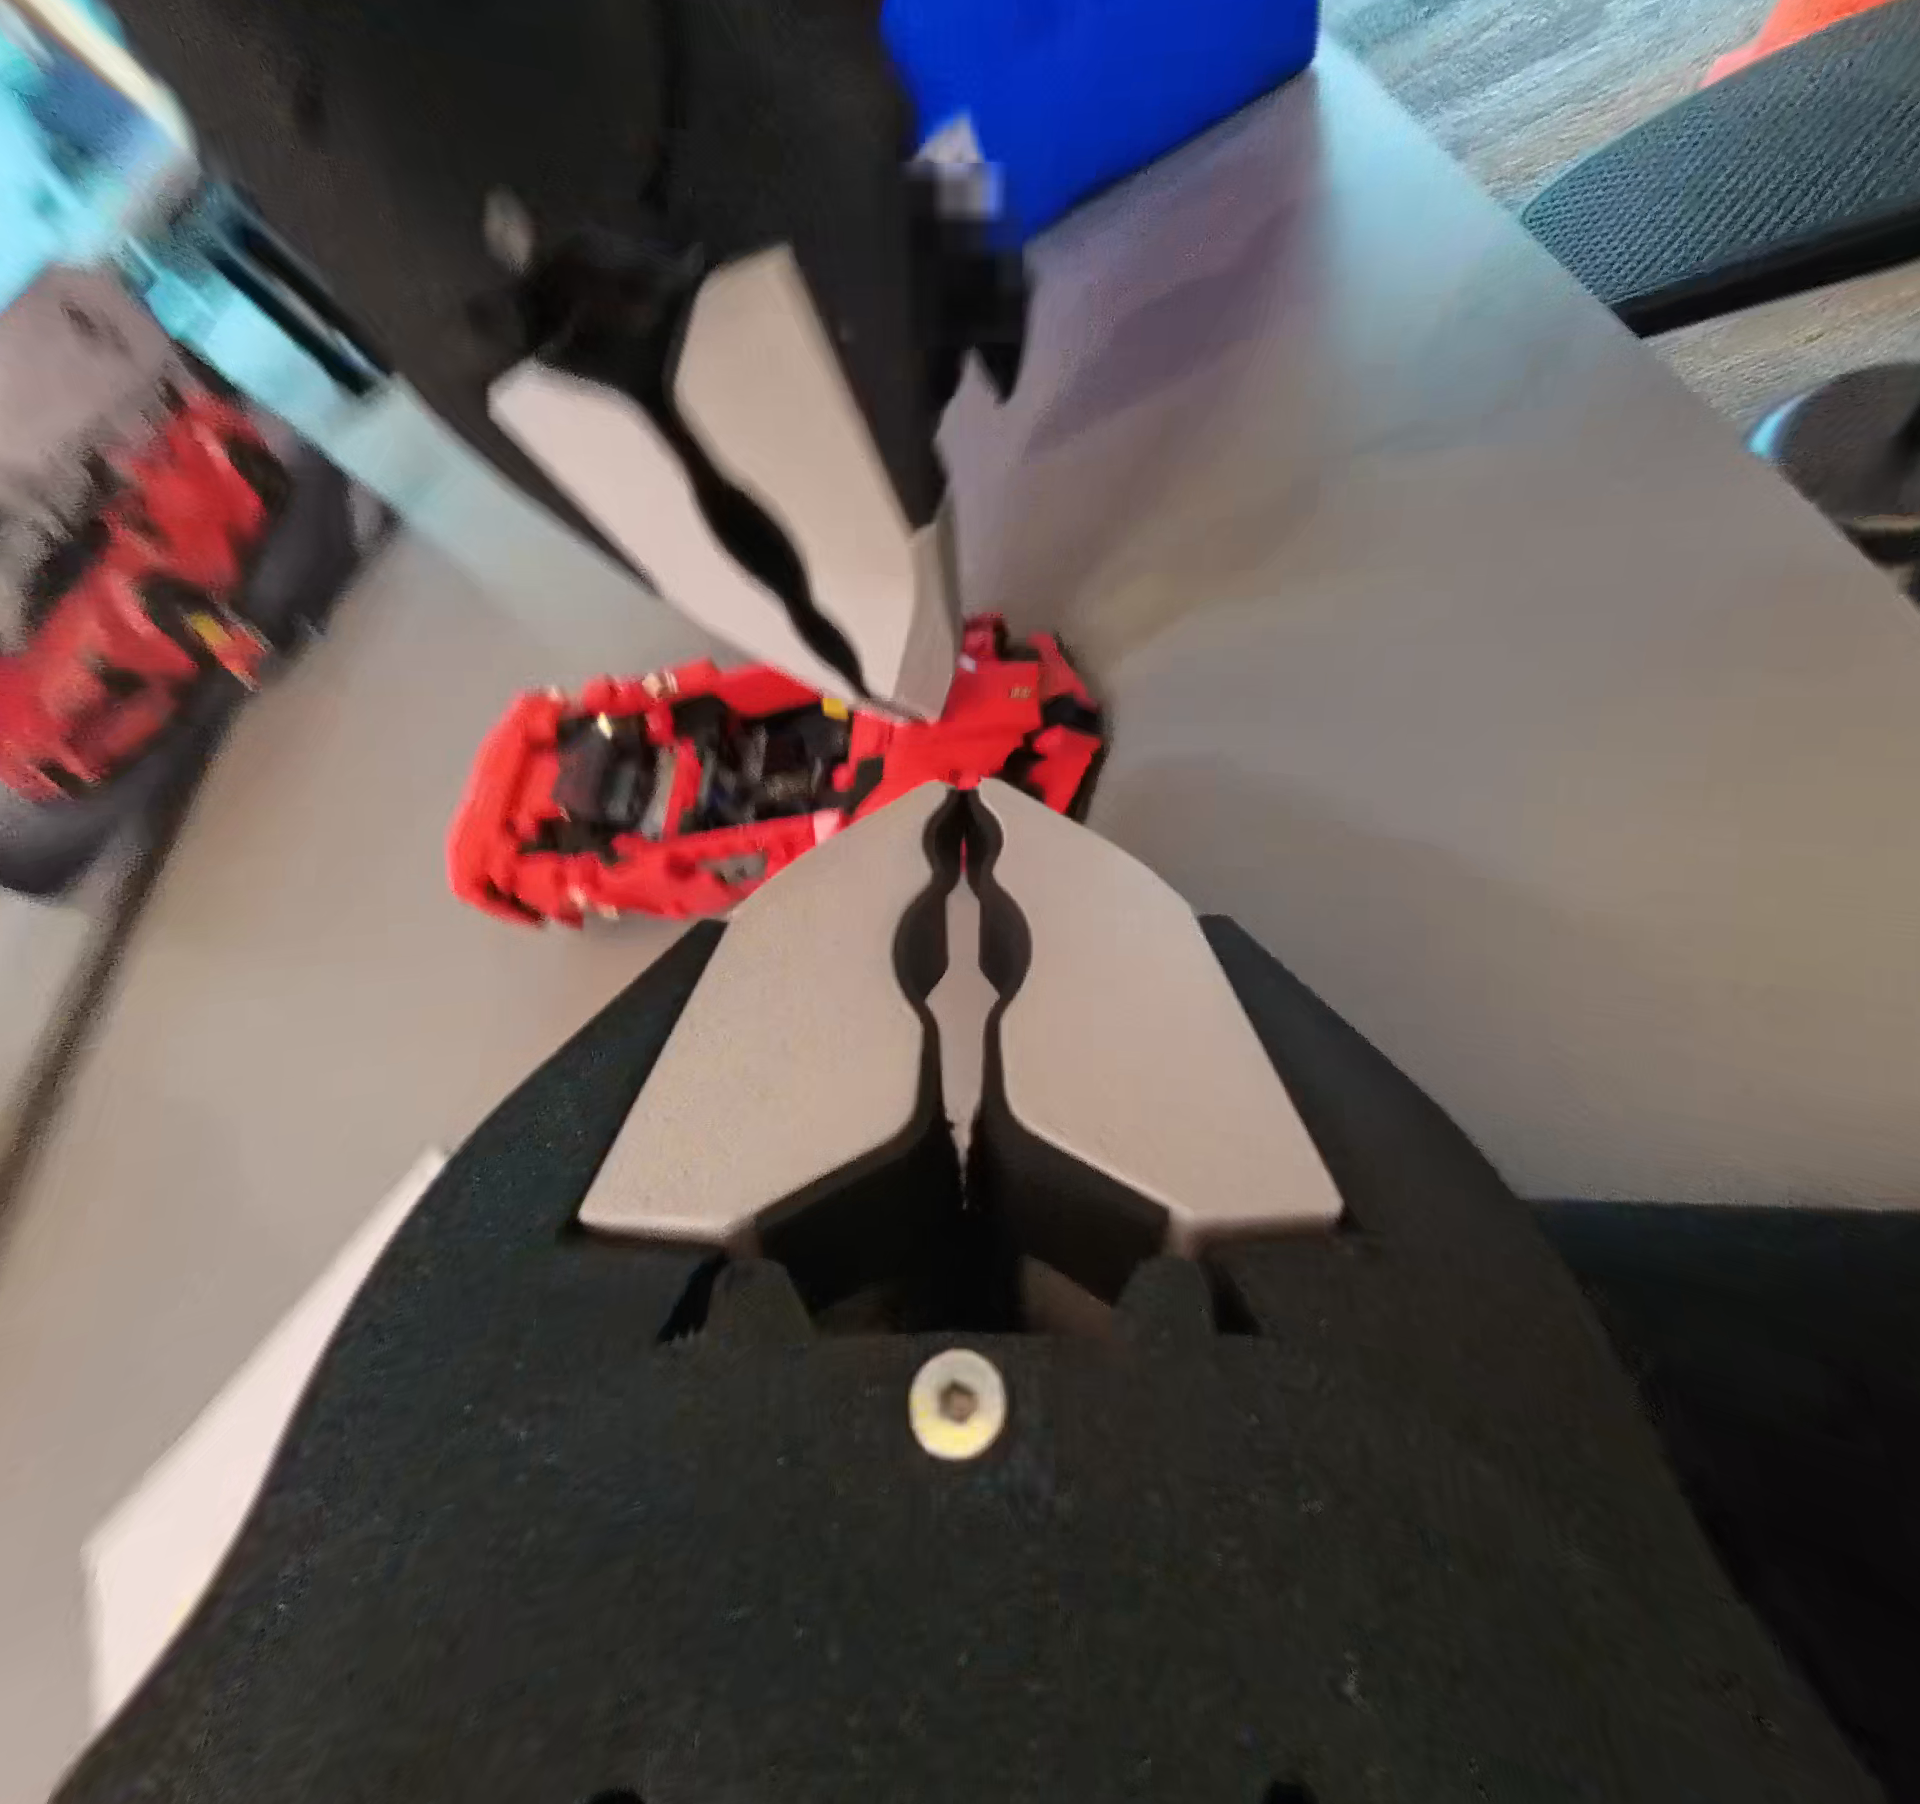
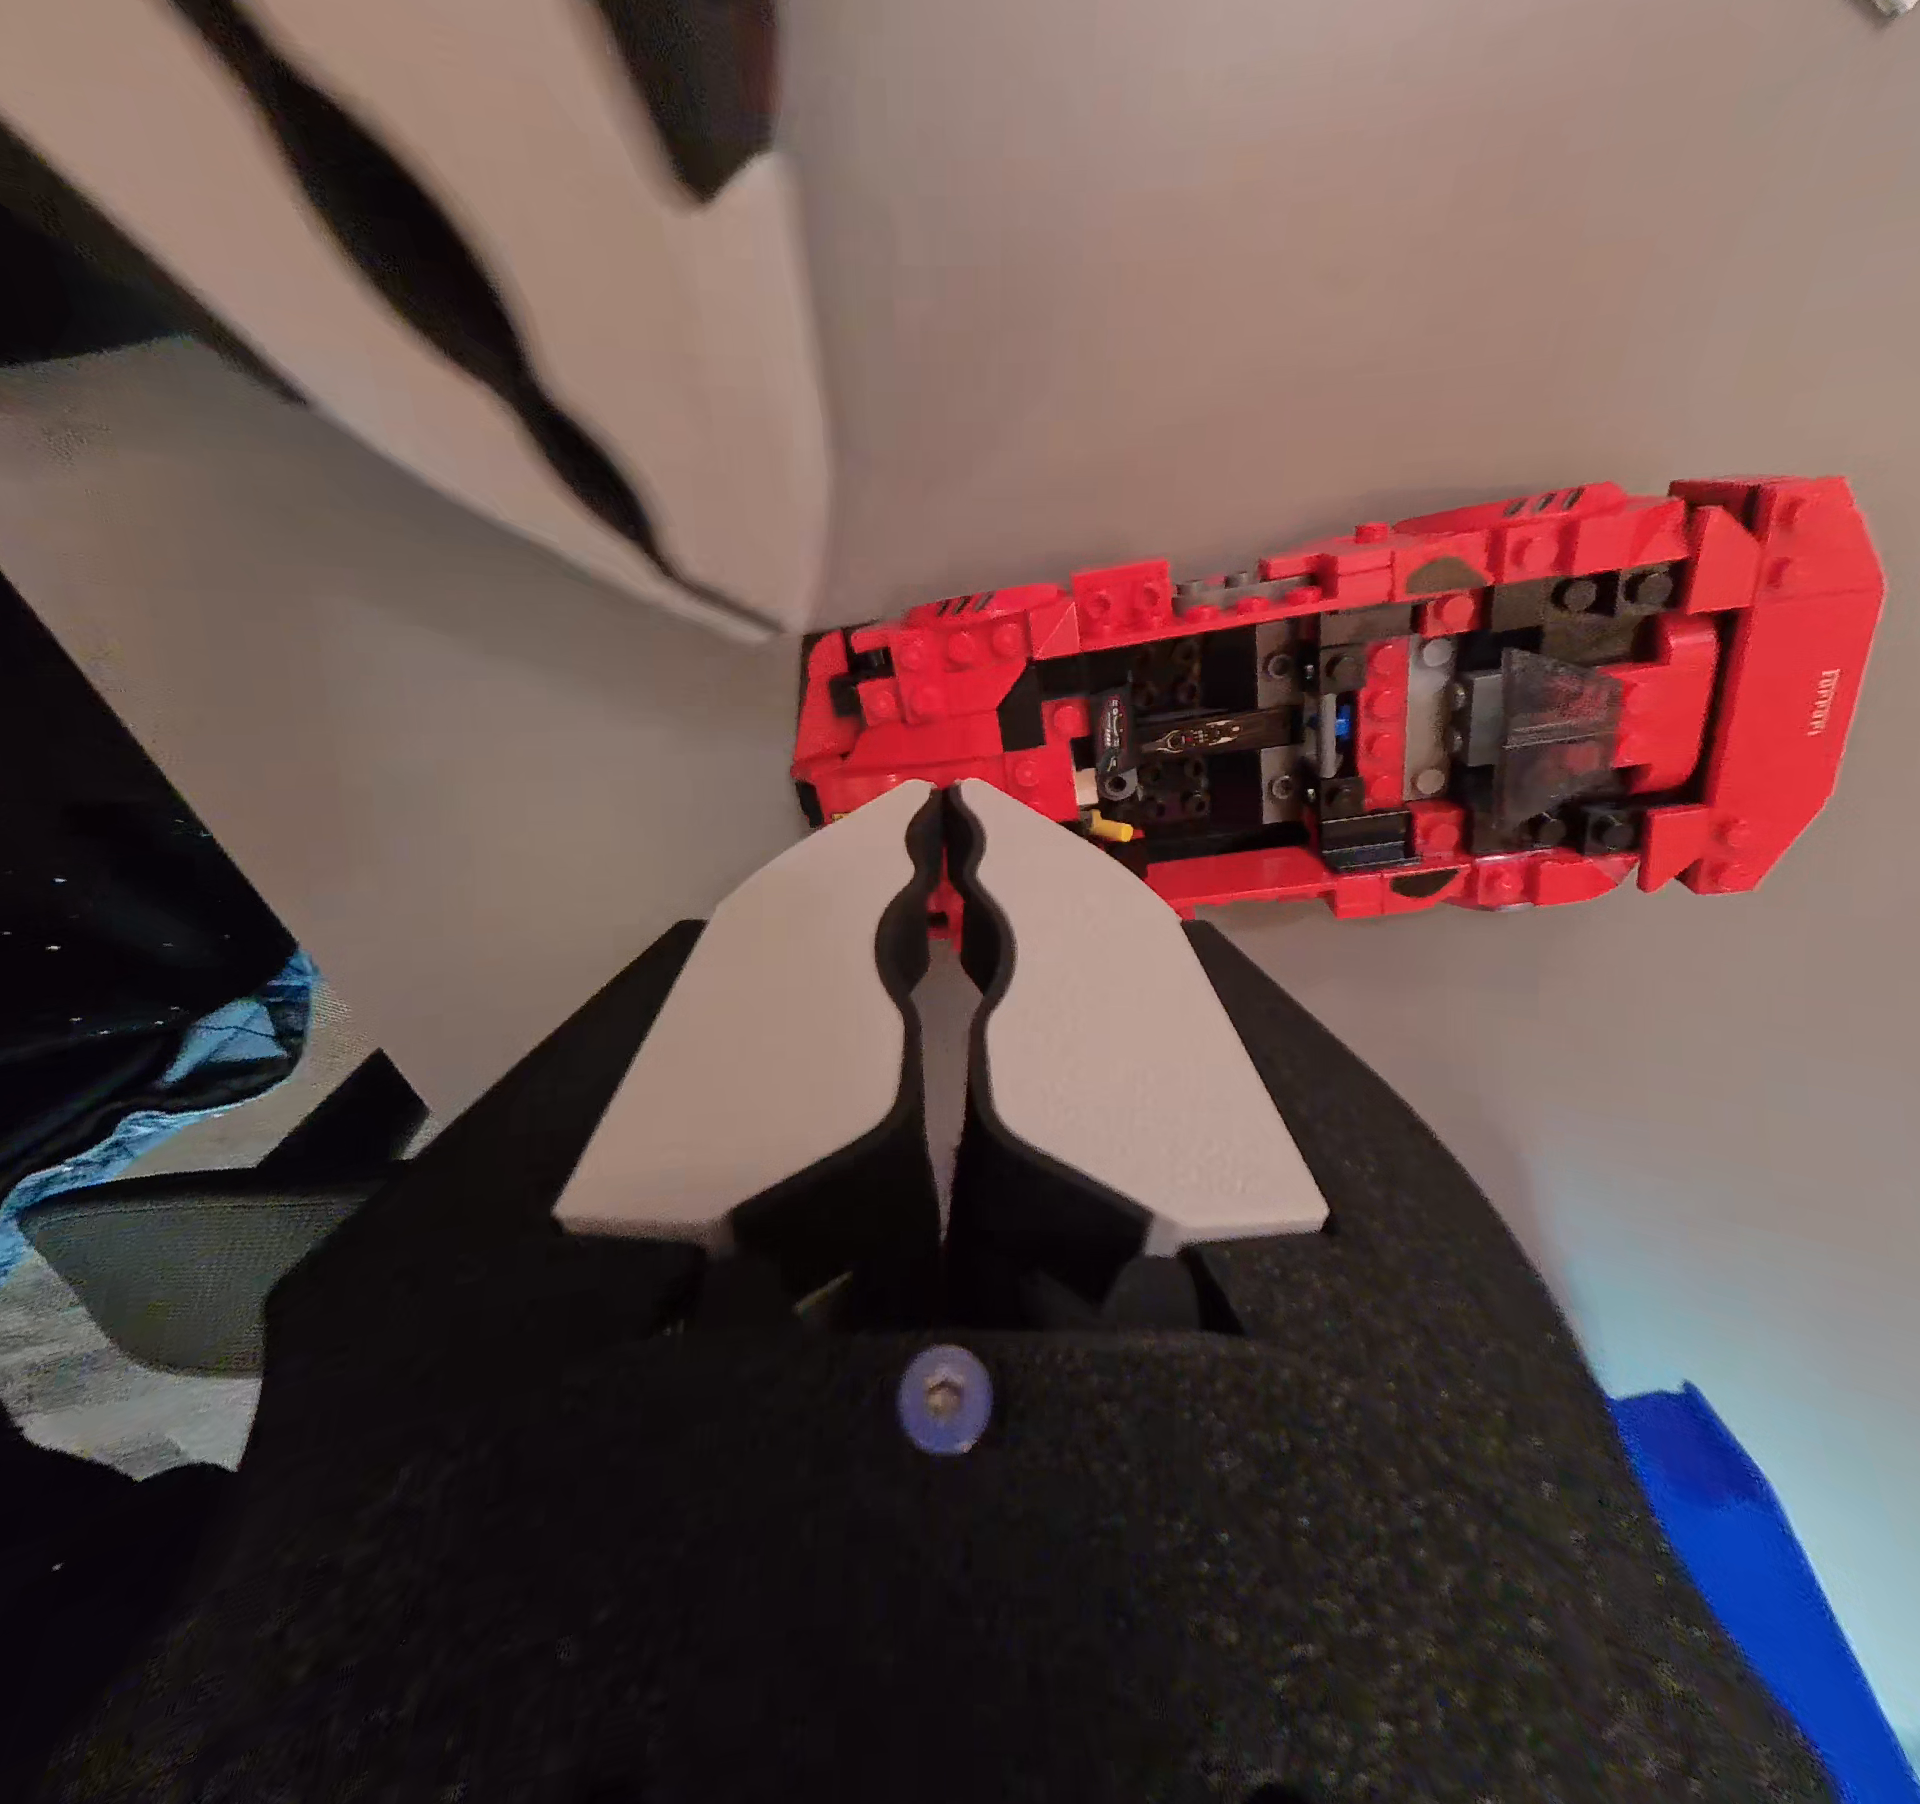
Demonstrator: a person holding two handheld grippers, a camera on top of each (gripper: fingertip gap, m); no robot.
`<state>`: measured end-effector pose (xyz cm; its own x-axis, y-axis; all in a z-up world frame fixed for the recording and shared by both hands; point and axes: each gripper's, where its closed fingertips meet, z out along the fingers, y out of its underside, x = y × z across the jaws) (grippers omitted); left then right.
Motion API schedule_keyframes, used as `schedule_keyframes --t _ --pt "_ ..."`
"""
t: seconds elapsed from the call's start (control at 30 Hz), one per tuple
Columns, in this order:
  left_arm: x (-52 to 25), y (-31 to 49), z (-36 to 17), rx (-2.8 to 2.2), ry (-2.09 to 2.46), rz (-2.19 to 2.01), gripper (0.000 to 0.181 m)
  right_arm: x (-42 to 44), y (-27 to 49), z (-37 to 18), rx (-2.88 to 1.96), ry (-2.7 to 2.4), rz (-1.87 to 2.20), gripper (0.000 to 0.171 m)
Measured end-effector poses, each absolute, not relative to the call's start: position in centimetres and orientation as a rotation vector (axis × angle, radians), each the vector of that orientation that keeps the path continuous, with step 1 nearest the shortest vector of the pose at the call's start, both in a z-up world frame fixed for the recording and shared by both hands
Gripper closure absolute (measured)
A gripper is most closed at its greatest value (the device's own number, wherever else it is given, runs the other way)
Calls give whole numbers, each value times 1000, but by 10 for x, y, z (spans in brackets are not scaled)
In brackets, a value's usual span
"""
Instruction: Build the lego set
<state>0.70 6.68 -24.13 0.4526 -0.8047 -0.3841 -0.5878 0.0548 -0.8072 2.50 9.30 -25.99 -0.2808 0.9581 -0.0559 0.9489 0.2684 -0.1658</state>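
A red lego car (image 1: 644, 850) lies on the grey table (image 1: 1403, 715), its roof off and black interior showing. In the right wrist view the car (image 2: 1371, 705) lies lengthwise, front end to the left. My left gripper (image 1: 961, 793) is shut, with nothing visible between its tips, which are at the car's front end. My right gripper (image 1: 896, 705) comes down from the upper left, shut, tips at the car's hood. In its own view the right gripper (image 2: 943, 793) is over the car's front corner, and the left gripper (image 2: 748, 611) is blurred beside that corner.
A lego box (image 1: 135, 591) with a red car picture stands at the left. A blue object (image 1: 1091, 19) stands at the table's far end. Black mesh chairs (image 1: 1745, 185) stand beyond the right edge. A white sheet (image 1: 239, 1391) lies near me at the left.
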Motion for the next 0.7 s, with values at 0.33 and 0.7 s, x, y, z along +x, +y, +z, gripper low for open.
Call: schedule_keyframes --t 0.33,0.7 --pt "41 77 -244 -1295 1454 168 181 25 93 -260 -1863 -2450 353 171" --pt "44 83 -256 -1456 1419 11 181 24 92 -259 -1884 -2446 418 171"
